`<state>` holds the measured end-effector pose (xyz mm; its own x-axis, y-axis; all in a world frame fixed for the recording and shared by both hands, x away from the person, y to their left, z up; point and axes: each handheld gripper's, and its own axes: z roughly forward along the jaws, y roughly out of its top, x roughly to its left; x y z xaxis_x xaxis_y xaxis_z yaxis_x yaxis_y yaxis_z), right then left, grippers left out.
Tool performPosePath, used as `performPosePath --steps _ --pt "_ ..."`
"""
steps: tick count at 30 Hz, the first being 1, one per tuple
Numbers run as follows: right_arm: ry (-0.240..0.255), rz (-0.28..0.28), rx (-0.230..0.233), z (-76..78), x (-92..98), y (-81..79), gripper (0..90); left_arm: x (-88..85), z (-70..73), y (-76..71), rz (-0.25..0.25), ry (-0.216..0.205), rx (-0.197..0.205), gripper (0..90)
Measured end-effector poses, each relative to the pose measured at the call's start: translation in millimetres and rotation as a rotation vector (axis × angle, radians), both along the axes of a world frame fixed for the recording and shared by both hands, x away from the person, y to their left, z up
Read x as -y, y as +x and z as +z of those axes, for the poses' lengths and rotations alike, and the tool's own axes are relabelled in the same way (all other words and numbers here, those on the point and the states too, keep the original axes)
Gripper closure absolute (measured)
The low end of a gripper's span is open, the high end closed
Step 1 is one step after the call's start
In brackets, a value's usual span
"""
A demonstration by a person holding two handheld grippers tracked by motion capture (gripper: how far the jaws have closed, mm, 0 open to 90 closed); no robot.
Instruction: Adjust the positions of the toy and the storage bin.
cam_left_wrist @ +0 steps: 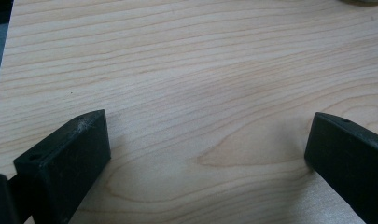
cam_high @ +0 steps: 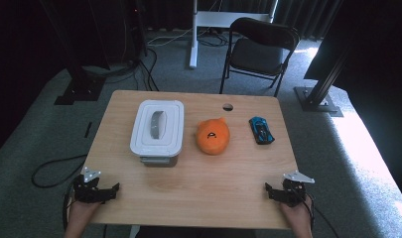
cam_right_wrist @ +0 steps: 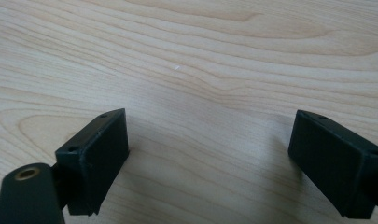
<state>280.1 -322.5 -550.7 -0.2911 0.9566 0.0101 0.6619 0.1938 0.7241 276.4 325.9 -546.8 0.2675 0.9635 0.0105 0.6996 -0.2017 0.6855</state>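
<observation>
High view: rounded orange plush (cam_high: 213,136)

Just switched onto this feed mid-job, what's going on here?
A person holds the left gripper and the right gripper at the near corners of the wooden table, both open with nothing between the jaws. Farther back, untouched, sit a lidded white container, an orange plush toy and a blue toy car in a row.

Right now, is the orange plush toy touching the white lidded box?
Apart. The high view shows a strip of bare table between the orange plush toy and the white lidded box.
</observation>
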Motion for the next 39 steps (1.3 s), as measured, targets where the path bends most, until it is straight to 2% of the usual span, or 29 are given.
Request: performPosePath --steps 11,19,23,26,28,39 --pt "0.000 0.012 -0.001 0.1 1.7 -4.7 11.5 -0.5 0.1 0.2 -0.009 0.001 -0.002 0.5" --pt "-0.009 0.007 -0.025 3.0 0.6 4.1 12.9 -0.3 0.0 0.1 -0.023 0.001 0.000 0.4" --pt "-0.028 0.001 -0.018 5.0 -2.5 5.6 12.8 -0.4 0.1 0.1 -0.026 0.002 0.000 0.4" --pt "-0.018 0.005 -0.029 6.0 -5.1 8.0 12.7 -0.3 0.0 0.4 -0.028 0.001 0.001 0.4" --pt "0.021 0.010 -0.043 7.0 -4.8 9.5 12.5 -0.3 0.0 0.4 -0.029 0.002 0.000 0.4" --pt "0.033 0.010 -0.031 16.7 -5.4 11.3 11.5 -0.2 0.1 0.5 -0.027 0.002 0.000 0.4"
